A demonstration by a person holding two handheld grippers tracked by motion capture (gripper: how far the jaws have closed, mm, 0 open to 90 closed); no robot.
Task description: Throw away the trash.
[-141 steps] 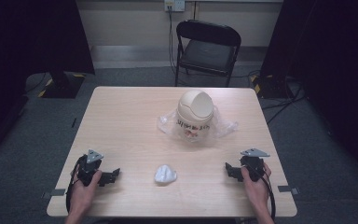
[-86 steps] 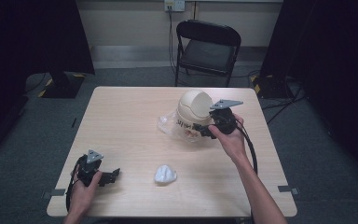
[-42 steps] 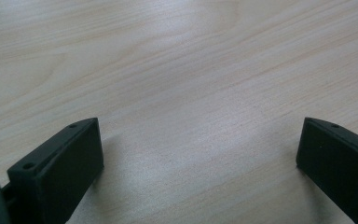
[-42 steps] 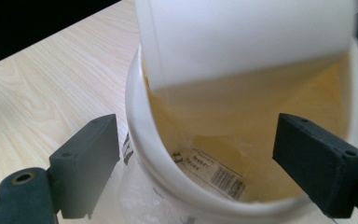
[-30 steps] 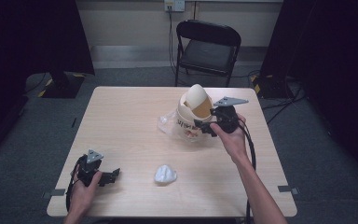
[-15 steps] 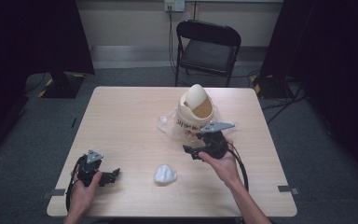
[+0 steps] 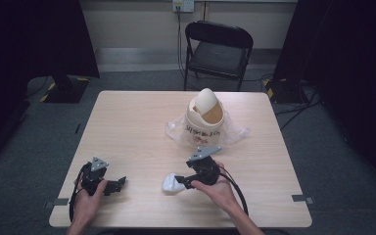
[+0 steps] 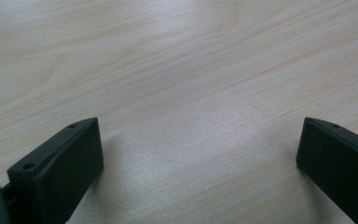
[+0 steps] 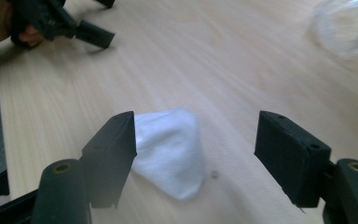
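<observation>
Hovering low over the table (image 7: 127,127), the right gripper (image 9: 196,154) has its jaws spread around the white wad (image 9: 170,149), one jaw touching it, near the front edge. Left gripper (image 8: 196,163) rests open-jawed on bare wood. Bin (image 7: 204,117) stands beyond, lid tilted.

A bin (image 7: 206,116) sits on a plastic sheet (image 7: 235,133) toward the far middle of the counter (image 7: 127,127), with a chair (image 7: 217,51) behind the counter. Near the front edge, a crumpled cloth (image 7: 170,183) lies between the jaws of the right gripper (image 7: 183,182). The left gripper (image 7: 117,183) rests well to its left.
</observation>
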